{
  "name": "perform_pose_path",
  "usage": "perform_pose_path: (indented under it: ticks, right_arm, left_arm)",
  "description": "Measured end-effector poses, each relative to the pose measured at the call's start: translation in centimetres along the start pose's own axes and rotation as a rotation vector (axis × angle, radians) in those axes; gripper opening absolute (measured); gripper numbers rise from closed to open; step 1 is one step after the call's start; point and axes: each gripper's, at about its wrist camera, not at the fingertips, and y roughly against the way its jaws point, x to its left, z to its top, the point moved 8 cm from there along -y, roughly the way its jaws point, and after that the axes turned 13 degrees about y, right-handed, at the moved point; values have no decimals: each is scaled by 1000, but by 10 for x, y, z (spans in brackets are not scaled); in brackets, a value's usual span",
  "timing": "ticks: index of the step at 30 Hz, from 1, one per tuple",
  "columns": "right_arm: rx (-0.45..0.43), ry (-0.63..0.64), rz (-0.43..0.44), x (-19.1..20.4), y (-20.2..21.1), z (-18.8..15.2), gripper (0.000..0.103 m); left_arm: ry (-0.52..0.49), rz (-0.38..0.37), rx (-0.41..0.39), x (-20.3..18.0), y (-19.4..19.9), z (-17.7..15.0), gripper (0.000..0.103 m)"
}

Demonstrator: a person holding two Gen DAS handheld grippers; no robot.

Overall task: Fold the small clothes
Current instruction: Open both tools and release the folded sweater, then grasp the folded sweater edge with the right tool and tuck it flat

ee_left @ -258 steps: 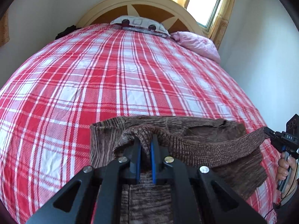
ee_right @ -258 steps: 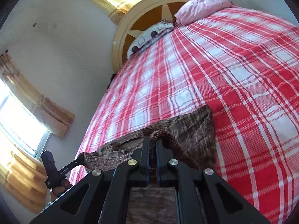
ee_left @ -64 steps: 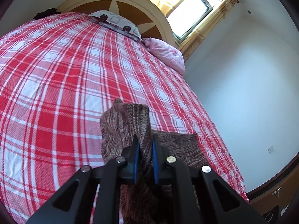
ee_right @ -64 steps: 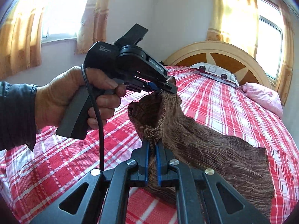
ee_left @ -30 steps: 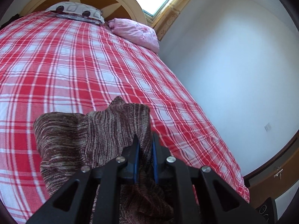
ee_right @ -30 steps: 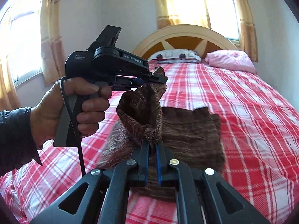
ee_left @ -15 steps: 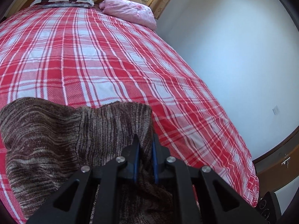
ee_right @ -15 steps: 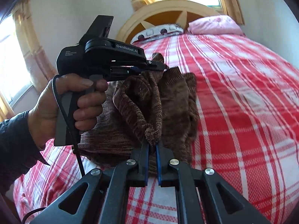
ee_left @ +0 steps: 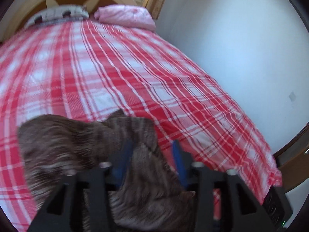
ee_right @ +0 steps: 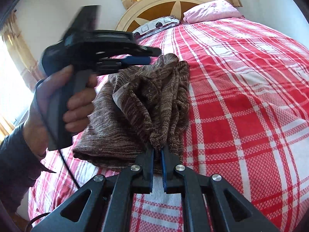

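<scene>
left wrist view: the left gripper has just been opening; its blue-padded fingers stand apart, letting go of the brown marled knit garment that lies between them at 6 o'clock on the red-and-white plaid bed, likely so the fold settles.

right wrist view: the right gripper at 6 o'clock is closed, pinching the garment's edge to steady it.

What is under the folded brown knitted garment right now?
The brown knitted garment lies on the red and white plaid bedsheet, which shows all around it. Whatever is directly beneath its bunched layers is covered.
</scene>
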Motion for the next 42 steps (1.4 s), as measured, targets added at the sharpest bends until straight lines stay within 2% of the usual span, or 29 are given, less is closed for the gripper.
perform_pose_path:
  ticks: [2, 3, 4, 5, 6, 7, 9, 11, 13, 17, 18, 20, 21, 22, 26, 28, 31, 34, 36, 39, 41, 42]
  right_arm:
    - [1, -9, -3, -2, 3, -1, 12]
    - [-4, -7, -20, -4, 6, -1, 16]
    - [-12, -8, -36, -6, 9, -1, 30]
    - [-33, -16, -56, -9, 16, 0, 50]
    - [-57, -22, -62, -12, 22, 2, 57]
    - [-99, -24, -72, -14, 33, 8, 59]
    - [-142, -10, -91, -14, 43, 19, 59]
    - [-146, 13, -52, -6, 40, 38, 59]
    - [-147, 12, -2, -1, 30, 60, 59]
    - [-16, -49, 76, -11, -28, 104, 56]
    - [20, -61, 80, -16, -42, 108, 52]
    - [78, -92, 56, -32, -73, 119, 37]
    - [140, -123, 77, -37, -92, 119, 31]
    - [160, -143, 66, -42, -103, 118, 11]
    - [133, -30, -61, -49, -113, 135, 9]
    - [143, -49, -109, -66, -119, 139, 9]
    - [167, 12, -256, -84, -124, 141, 9]
    - [205, -17, -266, -94, -116, 129, 10]
    - [166, -5, -309, -92, -97, 128, 11]
    - [33, 10, -239, -70, -54, 128, 18]
    - [-51, 86, -145, -36, -33, 131, 38]
    - [-38, 153, -113, -20, -35, 134, 44]
  left_arm:
    - [-31, 23, -64, 13, 30, -13, 81]
    - [-39, 44, -80, 21, 41, -20, 82]
    - [-45, 63, -92, 29, 51, -29, 82]
    - [-58, 97, -108, 42, 64, -42, 84]
    - [-64, 130, -122, 51, 71, -50, 88]
    - [-68, 156, -137, 60, 77, -59, 92]
    - [-77, 204, -155, 79, 82, -79, 96]
    - [-69, 229, -88, 93, 70, -100, 95]
    - [-60, 234, -63, 98, 60, -110, 95]
    - [-101, 247, -49, 95, 47, -114, 96]
    - [-109, 243, -42, 95, 44, -116, 96]
    - [-121, 226, 7, 95, 40, -123, 96]
    - [-129, 222, 10, 93, 40, -124, 96]
    - [-133, 214, 10, 92, 40, -123, 96]
    - [-138, 214, 25, 92, 36, -121, 98]
    - [-158, 225, 32, 91, 34, -124, 100]
    - [-163, 228, 36, 89, 30, -124, 102]
    - [-141, 198, 29, 86, 34, -123, 102]
    - [-125, 183, 27, 90, 35, -120, 102]
    - [-121, 173, 22, 93, 36, -121, 102]
    - [-136, 177, 20, 92, 35, -122, 102]
    - [-146, 174, 23, 90, 36, -125, 102]
